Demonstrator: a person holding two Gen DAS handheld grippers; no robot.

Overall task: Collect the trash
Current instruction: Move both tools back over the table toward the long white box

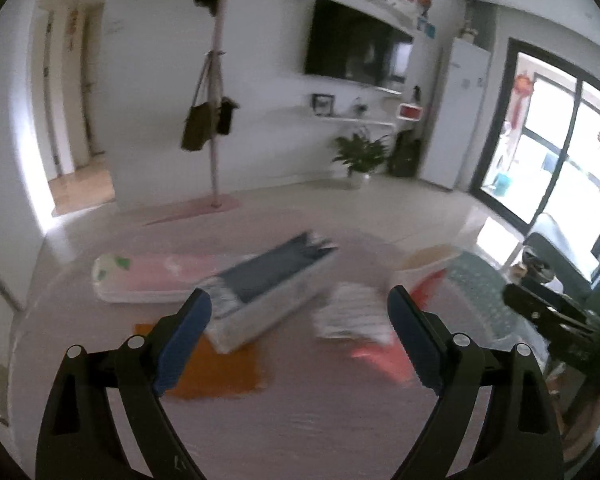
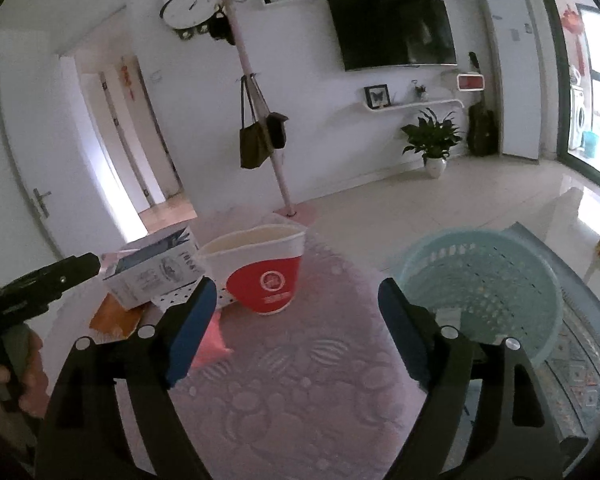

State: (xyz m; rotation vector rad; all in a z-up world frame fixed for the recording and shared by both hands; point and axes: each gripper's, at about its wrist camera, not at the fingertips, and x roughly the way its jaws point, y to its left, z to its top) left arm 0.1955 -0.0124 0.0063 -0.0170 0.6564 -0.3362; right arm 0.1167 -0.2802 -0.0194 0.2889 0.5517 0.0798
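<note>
Both grippers hang over a pink-covered worktop (image 2: 308, 380) strewn with trash. The left gripper (image 1: 300, 336) and right gripper (image 2: 296, 326) each have jaws spread wide with nothing between them. In the right wrist view, a red-and-white paper cup (image 2: 260, 272) stands at centre frame, a blue-and-white carton (image 2: 152, 272) touching it at left, and a pale blue basket (image 2: 484, 280) sits at right. An orange sheet (image 1: 216, 368) lies beneath the carton.
</note>
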